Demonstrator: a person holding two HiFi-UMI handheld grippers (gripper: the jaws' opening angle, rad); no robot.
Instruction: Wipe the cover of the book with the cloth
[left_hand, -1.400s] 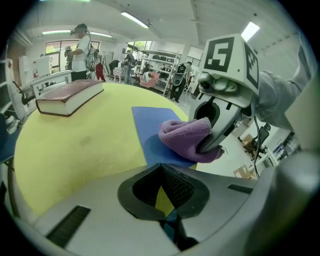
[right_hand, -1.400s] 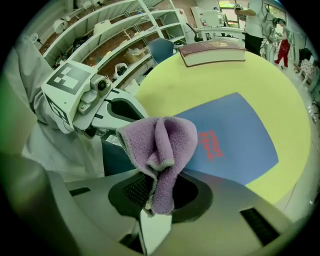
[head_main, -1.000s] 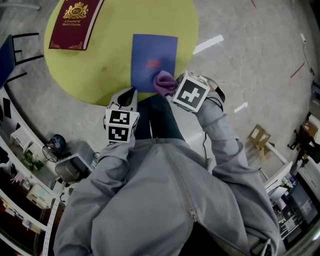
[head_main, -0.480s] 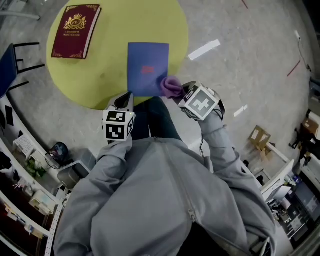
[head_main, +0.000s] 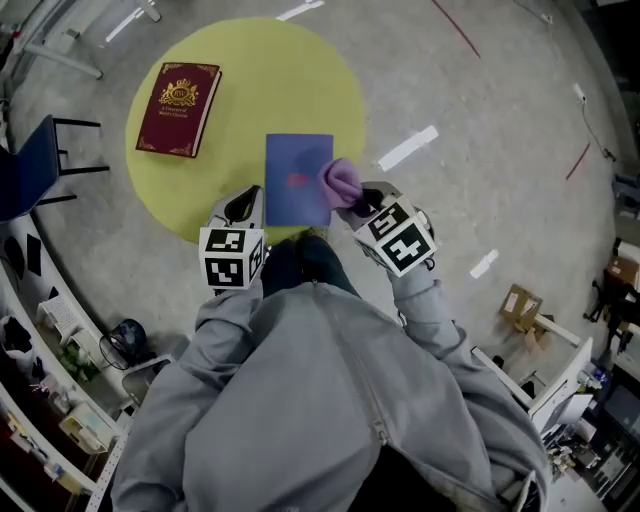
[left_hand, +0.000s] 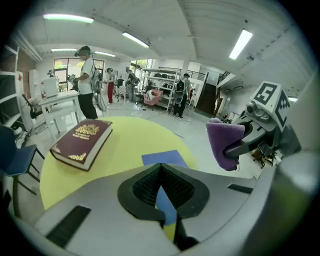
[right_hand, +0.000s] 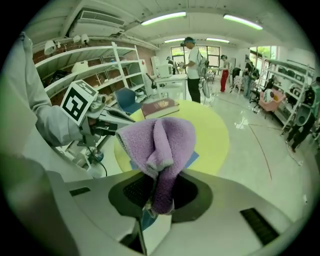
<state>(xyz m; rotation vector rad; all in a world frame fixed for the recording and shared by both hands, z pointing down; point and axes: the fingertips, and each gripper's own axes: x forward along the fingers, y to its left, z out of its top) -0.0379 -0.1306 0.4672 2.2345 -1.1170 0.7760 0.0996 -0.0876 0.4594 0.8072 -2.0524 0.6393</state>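
Two books lie on the round yellow table. The thin blue book, nearest the person, is judged to be the one for wiping.

Gripper state: the right gripper is clenched on the purple cloth, with a bunched fold standing out past the jaws. The left gripper has its jaws pressed together with nothing between them. It hangs just off the blue book's near-left corner.

Position: in the head view the cloth sits over the blue book's right edge. The left gripper view shows it held up in the air, so it is probably not yet touching the cover.

Handling: the cloth is soft and limp, so the free fold should be laid flat on the cover, not the jaw tips. The blue book looks thin, light and smooth. It will likely slide or lift under a stroke, so the free gripper should press down on its near-left corner.

Surroundings: a thick maroon book lies well apart, beyond and left of the blue book. A dark chair stands further left, off the table. Neither obstructs the wiping path.
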